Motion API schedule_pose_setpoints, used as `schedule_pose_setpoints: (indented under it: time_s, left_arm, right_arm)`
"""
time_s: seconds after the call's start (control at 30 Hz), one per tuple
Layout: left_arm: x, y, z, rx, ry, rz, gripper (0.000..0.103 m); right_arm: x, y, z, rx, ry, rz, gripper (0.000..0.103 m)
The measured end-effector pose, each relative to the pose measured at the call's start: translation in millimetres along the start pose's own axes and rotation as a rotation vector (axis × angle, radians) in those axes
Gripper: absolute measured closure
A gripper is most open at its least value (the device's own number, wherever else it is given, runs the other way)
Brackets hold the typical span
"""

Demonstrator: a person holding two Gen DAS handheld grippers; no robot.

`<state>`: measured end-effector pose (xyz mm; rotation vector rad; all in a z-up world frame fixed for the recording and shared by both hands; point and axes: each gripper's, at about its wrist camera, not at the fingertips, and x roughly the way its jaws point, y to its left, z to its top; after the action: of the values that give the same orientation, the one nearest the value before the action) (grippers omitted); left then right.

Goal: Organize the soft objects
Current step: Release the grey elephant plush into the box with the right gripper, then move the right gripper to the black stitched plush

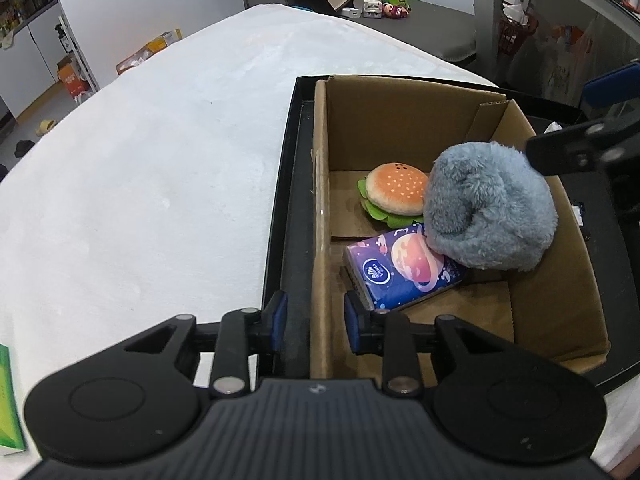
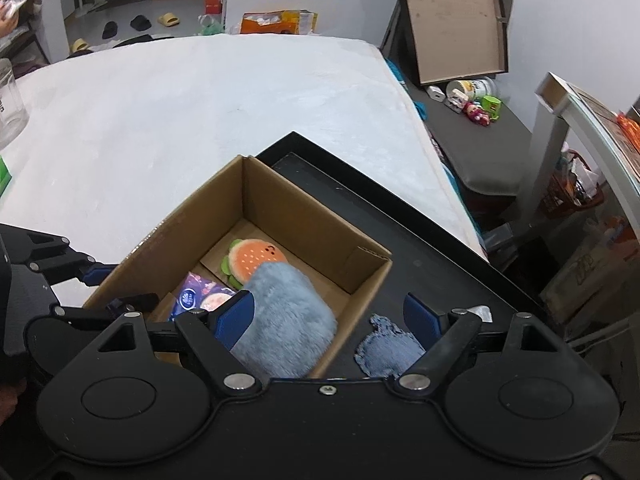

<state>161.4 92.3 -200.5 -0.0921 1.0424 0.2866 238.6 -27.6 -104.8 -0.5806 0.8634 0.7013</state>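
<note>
A brown cardboard box [image 1: 400, 120] stands on a black tray [image 1: 288, 208]. Inside lie a plush burger [image 1: 394, 196], a purple tissue pack [image 1: 404, 270] and a fluffy grey-blue soft toy [image 1: 488, 210] leaning on the pack. My left gripper [image 1: 316, 316] is open, its jaws straddling the box's left wall. My right gripper [image 2: 332, 316] is open and empty just above the fluffy toy [image 2: 284, 320] and the box's near wall [image 2: 344, 312]. The burger [image 2: 254, 258] and the pack [image 2: 200, 298] show beyond it. A small blue knitted cloth [image 2: 386, 350] lies on the tray [image 2: 420, 264] beside the box.
The tray sits at the right edge of a white padded tabletop [image 1: 160, 160]. A green box [image 1: 10, 396] lies at the near left. A clear jar [image 2: 10, 100] stands at the far left. Shelves and clutter lie beyond the table.
</note>
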Motion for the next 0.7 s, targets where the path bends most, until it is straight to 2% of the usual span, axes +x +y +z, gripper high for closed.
schedule_pose_setpoints:
  time_s: [0.27,0.43,0.7]
  left_arm:
    - [-5,-5,-1,0.023,-0.006,0.033,0.052]
    - [-7,-9,-1,0.047,-0.014,0.064,0.035]
    - [-11,-19,-1,0.092,-0.037,0.109,0.021]
  right_arm:
    - [-8,-25,-16,0.084,-0.032,0.016,0.02]
    - [-10,-40,-26,0.115,-0.055,0.026,0.02]
    - [-6,-70,-47,0.205,-0.07,0.051,0.017]
